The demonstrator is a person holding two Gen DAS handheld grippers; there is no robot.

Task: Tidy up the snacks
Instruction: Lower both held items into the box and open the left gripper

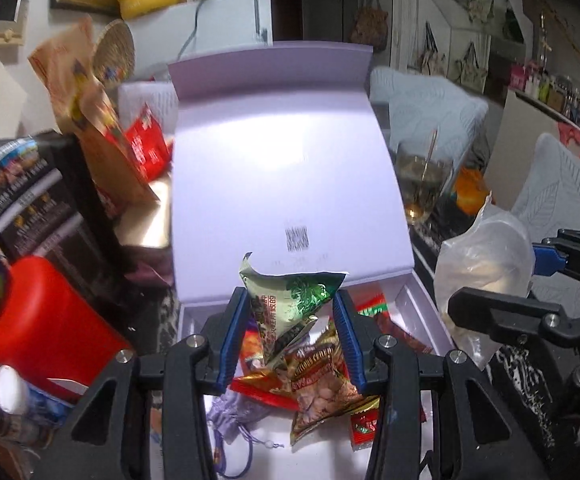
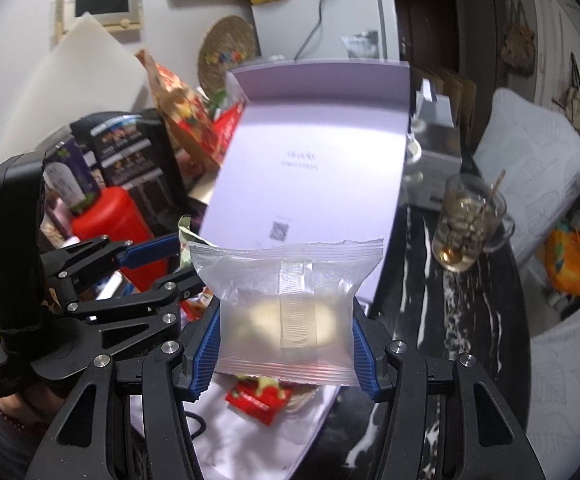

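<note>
Left claw: clamped on a green foil packet, above the open white box.
Right claw: clamped on a clear pouch, over that box.
Box: snack packets inside.

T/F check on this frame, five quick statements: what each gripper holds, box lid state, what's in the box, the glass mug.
1. The left gripper holds a green foil snack packet. True.
2. The right gripper is empty. False: it is shut on a clear plastic packet with something pale inside.
3. The white box has its lid closed. False: the lid stands open behind it.
4. Snack packets already lie inside the box. True: a peanut packet is among them.
5. The glass mug sits inside the box. False: it stands on the dark marbled tabletop beside it.
</note>
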